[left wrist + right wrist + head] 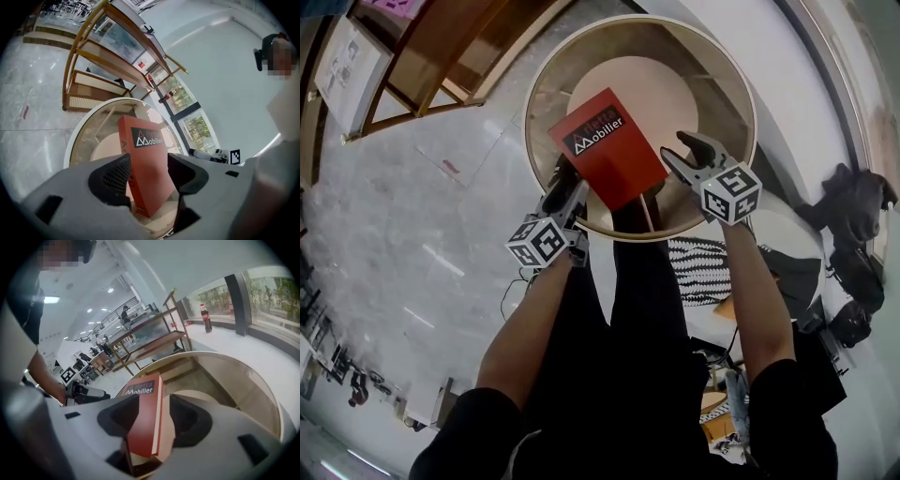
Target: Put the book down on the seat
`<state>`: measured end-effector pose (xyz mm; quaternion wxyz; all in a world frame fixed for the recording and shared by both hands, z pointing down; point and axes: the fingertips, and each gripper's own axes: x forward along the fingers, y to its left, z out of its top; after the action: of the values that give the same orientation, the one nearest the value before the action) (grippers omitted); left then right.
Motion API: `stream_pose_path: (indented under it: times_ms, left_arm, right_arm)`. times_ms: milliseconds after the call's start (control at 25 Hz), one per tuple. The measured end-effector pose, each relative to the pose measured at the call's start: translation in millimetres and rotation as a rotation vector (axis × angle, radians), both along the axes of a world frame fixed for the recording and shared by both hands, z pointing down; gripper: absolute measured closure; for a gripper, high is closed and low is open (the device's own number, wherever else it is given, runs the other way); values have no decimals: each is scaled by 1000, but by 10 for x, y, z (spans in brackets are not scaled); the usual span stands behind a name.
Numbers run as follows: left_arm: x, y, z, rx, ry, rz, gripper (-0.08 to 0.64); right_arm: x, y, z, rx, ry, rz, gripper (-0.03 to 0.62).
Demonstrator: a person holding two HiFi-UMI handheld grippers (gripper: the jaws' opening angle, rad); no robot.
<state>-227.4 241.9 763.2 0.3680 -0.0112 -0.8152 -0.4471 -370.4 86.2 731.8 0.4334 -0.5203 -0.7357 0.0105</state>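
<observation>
Now left gripper (pixel 567 192) and right gripper (pixel 680 155) gape wide, gripping nothing; book (pixel 605 145) sits tilted on seat (pixel 712 75). Best back out straight, no nudging book.

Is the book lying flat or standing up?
Standing up, tilted: the book rises steeply above the seat in both gripper views.
</observation>
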Motion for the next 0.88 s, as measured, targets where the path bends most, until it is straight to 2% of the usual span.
stream_pose_path:
  times_ms: [240, 440, 880]
  left_arm:
    - [-20, -96, 161, -12, 28, -8, 328]
    - [4, -133, 328, -27, 95, -21, 328]
    - [-3, -215, 445, -16, 108, -9, 328]
  right_arm:
    - [134, 63, 387, 38, 42, -17, 407]
    - [181, 167, 543, 36, 73, -34, 407]
    - [296, 196, 755, 57, 129, -55, 420]
